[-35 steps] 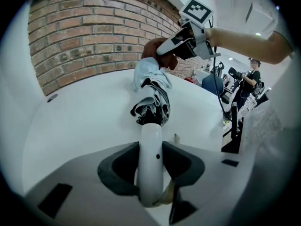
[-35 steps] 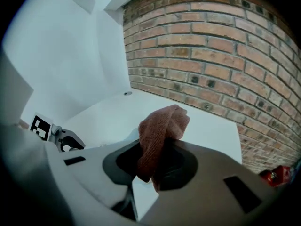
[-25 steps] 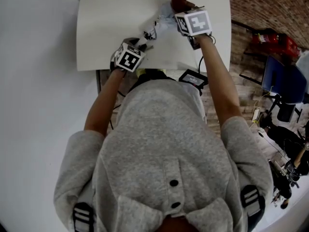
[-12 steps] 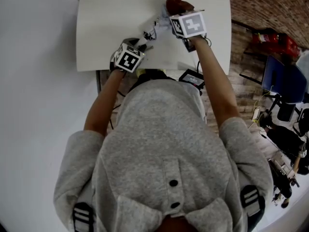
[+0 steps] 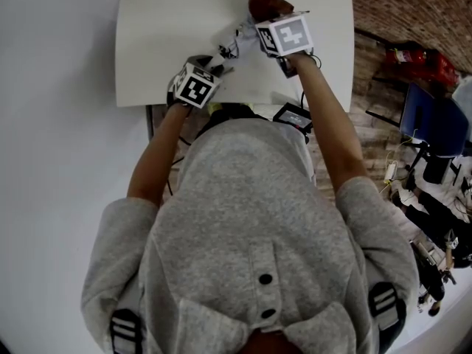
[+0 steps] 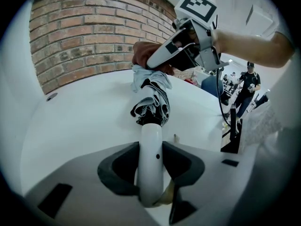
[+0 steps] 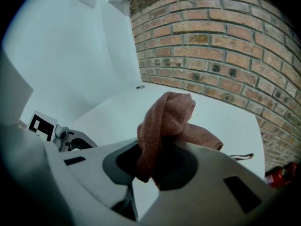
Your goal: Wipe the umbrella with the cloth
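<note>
Umbrella: you are handling one folded umbrella (image 6: 153, 102), with a smooth white rounded handle and a bunched, pleated grey canopy. It is lying along the far part of the table between your two grippers, handle towards you and canopy pointing away and to the right.
Cloth: you are working with one reddish-brown cloth (image 7: 165, 119), nubbly like terry and crumpled into a soft lump. It is sitting at the far end of the canopy, touching it.
Left gripper: your left gripper (image 6: 151, 169) is clamping the white handle, with a dark pad pressing on either side of it.
Right gripper: your right gripper (image 7: 153, 166) is pinching a fold of the cloth between its jaws, and the rest is bulging up and spilling over to the right.
Marker cubes: two are showing, one on each gripper, the left (image 5: 196, 87) and the right (image 5: 286, 35), each boxy with black-and-white squares.
Table: one plain white, smooth table (image 5: 162, 43) is lying under both grippers.
Wall: one brick wall (image 7: 221, 46), rough and with pale mortar lines, is standing just beyond the table's far edge.
</note>
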The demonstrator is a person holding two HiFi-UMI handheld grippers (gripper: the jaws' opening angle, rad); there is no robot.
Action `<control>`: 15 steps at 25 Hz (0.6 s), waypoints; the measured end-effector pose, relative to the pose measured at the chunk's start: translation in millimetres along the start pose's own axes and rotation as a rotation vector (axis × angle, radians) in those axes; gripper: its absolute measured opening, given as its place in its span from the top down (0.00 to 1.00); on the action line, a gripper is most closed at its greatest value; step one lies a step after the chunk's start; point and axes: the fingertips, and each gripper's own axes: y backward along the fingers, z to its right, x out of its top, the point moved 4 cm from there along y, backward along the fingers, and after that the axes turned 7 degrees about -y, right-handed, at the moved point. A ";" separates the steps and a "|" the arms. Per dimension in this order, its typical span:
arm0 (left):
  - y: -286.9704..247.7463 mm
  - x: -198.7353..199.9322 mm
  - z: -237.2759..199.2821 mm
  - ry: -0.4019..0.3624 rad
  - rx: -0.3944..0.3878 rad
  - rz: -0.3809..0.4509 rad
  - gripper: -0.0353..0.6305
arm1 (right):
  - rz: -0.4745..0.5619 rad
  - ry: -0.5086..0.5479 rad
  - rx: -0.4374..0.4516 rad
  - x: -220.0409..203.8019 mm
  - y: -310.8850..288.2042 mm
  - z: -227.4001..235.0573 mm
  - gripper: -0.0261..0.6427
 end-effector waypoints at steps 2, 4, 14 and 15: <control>0.8 -0.5 -1.0 -0.001 0.002 0.001 0.72 | -0.002 0.003 0.004 0.1 -1.4 -3.1 0.84; 0.8 -1.5 -1.5 -0.002 0.003 0.004 0.72 | -0.004 0.009 0.007 -0.3 -3.4 -6.3 0.84; 0.1 -3.5 0.6 -0.003 -0.008 0.003 0.72 | -0.024 0.027 0.026 -4.4 -8.8 -18.9 0.84; 0.2 -3.6 0.7 -0.003 -0.007 0.003 0.72 | -0.026 0.027 0.029 -4.6 -9.5 -20.0 0.84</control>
